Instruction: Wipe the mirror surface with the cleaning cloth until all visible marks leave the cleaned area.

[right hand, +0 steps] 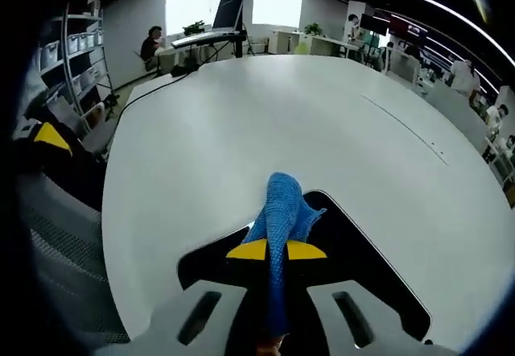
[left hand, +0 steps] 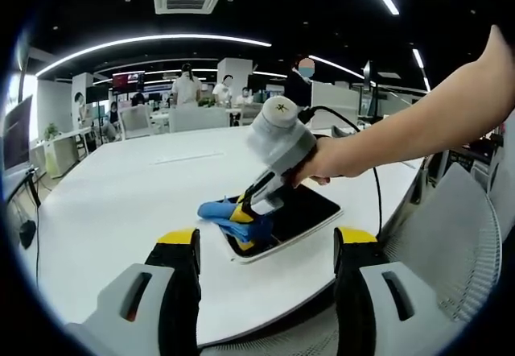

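Note:
A dark rectangular mirror (left hand: 302, 211) with a white rim lies flat on the white table near its front edge. In the left gripper view a person's hand holds my right gripper (left hand: 245, 217), shut on a blue cleaning cloth (left hand: 229, 215) that rests on the mirror's left end. My left gripper (left hand: 265, 247) stands open in front of the mirror, with nothing between its yellow-tipped jaws. In the right gripper view the blue cloth (right hand: 282, 211) is pinched in my right gripper (right hand: 276, 250) and trails forward over the mirror (right hand: 362, 259).
The large white table (left hand: 137, 187) stretches away behind the mirror. A grey mesh chair (left hand: 459, 243) stands at the table's right side, another chair (right hand: 56, 235) at the left in the right gripper view. People and desks are in the far office background.

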Action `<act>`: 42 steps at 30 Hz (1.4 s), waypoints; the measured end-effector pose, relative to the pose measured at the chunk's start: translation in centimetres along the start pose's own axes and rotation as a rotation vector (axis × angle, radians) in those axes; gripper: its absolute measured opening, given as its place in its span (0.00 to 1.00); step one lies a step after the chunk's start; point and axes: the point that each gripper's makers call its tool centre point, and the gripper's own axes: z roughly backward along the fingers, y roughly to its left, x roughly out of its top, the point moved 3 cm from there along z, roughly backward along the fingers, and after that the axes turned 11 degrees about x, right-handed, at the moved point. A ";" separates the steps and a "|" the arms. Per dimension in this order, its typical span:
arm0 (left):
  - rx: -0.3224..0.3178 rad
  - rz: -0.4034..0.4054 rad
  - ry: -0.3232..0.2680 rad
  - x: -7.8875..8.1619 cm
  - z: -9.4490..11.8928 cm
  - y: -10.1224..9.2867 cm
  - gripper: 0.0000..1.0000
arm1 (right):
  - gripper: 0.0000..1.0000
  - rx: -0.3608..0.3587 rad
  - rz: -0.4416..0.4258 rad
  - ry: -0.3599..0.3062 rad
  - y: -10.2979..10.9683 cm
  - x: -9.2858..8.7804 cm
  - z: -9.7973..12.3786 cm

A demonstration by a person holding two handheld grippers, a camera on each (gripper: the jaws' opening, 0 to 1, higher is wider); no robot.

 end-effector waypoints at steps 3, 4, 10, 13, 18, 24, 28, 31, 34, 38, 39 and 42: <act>0.000 0.000 0.000 0.0 0.0 0.0 0.65 | 0.00 -0.002 -0.004 0.001 -0.2 -0.3 0.3; -0.001 0.000 0.000 0.0 0.0 0.0 0.65 | 0.00 0.000 -0.004 0.000 -0.3 -0.4 0.3; -0.002 -0.001 -0.004 0.1 0.0 0.0 0.65 | 0.00 0.000 -0.044 -0.008 -0.7 -1.1 1.0; -0.004 -0.001 -0.005 0.1 0.0 0.0 0.65 | 0.00 -0.004 -0.049 -0.003 -0.8 -1.3 1.2; -0.005 0.000 -0.006 0.1 0.0 -0.1 0.65 | 0.00 -0.007 -0.083 -0.010 -1.3 -2.1 1.9; -0.008 -0.001 -0.008 0.1 0.0 -0.1 0.65 | 0.00 -0.020 -0.103 -0.011 -1.6 -3.0 2.7; -0.008 -0.001 -0.008 0.1 0.0 -0.1 0.65 | 0.00 -0.027 -0.117 -0.015 -1.9 -3.4 3.2; -0.008 -0.001 -0.008 0.1 0.0 -0.1 0.65 | 0.00 -0.031 -0.128 -0.017 -2.1 -3.7 3.4; -0.009 -0.001 -0.008 0.1 0.0 -0.1 0.65 | 0.00 -0.035 -0.145 -0.016 -2.3 -4.1 3.8; -0.008 -0.001 -0.009 0.1 -0.1 -0.1 0.65 | 0.00 -0.044 -0.159 -0.024 -2.5 -4.6 4.3; -0.008 -0.001 -0.010 0.1 -0.1 -0.1 0.65 | 0.00 -0.045 -0.161 -0.024 -2.5 -4.7 4.4; -0.009 -0.001 -0.010 0.1 0.0 -0.1 0.65 | 0.00 -0.051 -0.168 -0.022 -2.7 -5.1 4.7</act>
